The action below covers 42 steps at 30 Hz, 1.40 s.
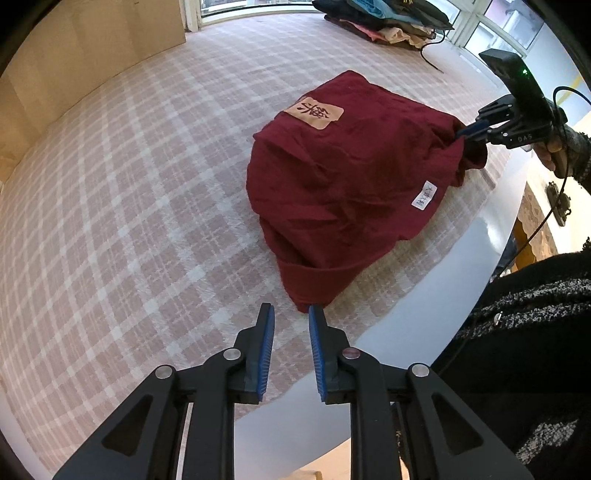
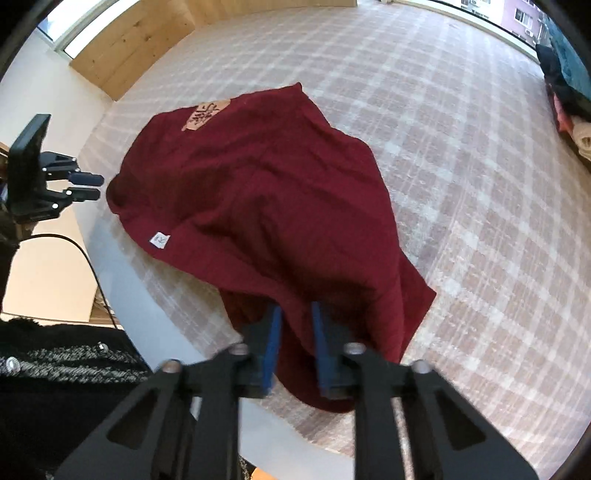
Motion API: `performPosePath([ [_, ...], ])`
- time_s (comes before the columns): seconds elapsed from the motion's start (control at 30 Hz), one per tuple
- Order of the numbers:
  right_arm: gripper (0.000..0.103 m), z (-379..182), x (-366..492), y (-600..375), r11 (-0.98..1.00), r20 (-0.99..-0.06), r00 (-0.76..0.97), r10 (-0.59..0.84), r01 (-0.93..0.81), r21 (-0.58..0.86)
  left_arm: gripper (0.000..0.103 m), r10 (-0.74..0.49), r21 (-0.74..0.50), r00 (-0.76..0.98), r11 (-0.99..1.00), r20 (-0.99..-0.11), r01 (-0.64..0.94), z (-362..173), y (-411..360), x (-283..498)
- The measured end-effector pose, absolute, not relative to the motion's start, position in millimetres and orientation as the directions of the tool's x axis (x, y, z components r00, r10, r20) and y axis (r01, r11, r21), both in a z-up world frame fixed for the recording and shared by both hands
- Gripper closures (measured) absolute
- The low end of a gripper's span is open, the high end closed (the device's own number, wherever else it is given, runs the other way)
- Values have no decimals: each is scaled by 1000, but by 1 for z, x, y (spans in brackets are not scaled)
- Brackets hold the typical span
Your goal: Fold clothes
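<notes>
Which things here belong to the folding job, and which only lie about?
For the job: dark red garment, right gripper gripping its edge, left gripper beside its corner, checked cloth underneath.

Lying about: clothes pile, wooden board.

My rig: two matte black grippers, blue pads, dark knit clothing

My left gripper (image 1: 291,314) at lower centre has black linkage arms, silver pivot screws and ribbed blue pads; my right gripper (image 2: 296,314) matches, and at the left view's upper right edge it carries a green light, white lettering and a thin black cable (image 1: 554,199) beside my black-and-grey flecked sleeve (image 1: 580,147).
</notes>
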State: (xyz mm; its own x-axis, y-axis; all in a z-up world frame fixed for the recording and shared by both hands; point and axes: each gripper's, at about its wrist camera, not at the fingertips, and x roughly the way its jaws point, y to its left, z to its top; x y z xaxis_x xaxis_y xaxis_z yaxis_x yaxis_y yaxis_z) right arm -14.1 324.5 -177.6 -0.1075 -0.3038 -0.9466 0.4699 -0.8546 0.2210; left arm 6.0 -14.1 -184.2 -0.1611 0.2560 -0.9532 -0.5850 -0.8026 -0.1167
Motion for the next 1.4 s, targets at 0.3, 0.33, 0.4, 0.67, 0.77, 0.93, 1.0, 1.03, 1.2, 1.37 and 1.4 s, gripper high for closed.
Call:
performPosePath([
  [0.3, 99, -118, -16, 356, -887, -908, -295, -297, 437, 148, 80, 226, -79, -200, -826, -953, -558, -176, -15, 16],
  [0.33, 99, -101, -17, 381, -912, -894, -342, -291, 382, 150, 78, 225, -72, -208, -823, -952, -563, -173, -14, 17],
  [0.4, 99, -73, -16, 429, -955, -872, -425, -242, 262, 137, 75, 232, -72, -217, -822, -948, -564, -168, -9, 15],
  [0.67, 99, -77, -16, 501, -976, -870, -441, -220, 100, 195, 74, 326, -92, -217, -720, -920, -688, -161, 64, 0],
  [0.77, 99, -83, -29, 509, -980, -865, -462, -198, 79, 182, 74, 322, -58, -218, -668, -921, -742, -163, 88, -3],
  [0.93, 99, -82, -32, 522, -973, -871, -436, -226, 62, 221, 74, 279, 13, -217, -585, -935, -811, -173, 111, -10],
  [1.0, 99, -87, -33, 521, -972, -877, -422, -231, 71, 222, 74, 286, 10, -196, -542, -938, -840, -176, 117, -10],
  [1.03, 99, -89, -34, 520, -971, -879, -415, -236, 77, 225, 74, 292, 4, -182, -521, -939, -853, -178, 120, -11],
  [1.2, 99, -94, -40, 515, -967, -882, -397, -254, 103, 233, 75, 269, -22, -124, -482, -955, -876, -191, 127, -17],
  [1.37, 99, -96, -39, 511, -961, -882, -383, -276, 130, 244, 75, 251, -11, -122, -471, -960, -882, -192, 133, -22],
  [1.4, 99, -97, -39, 511, -960, -883, -378, -277, 134, 244, 75, 247, -4, -123, -461, -961, -887, -192, 135, -21],
])
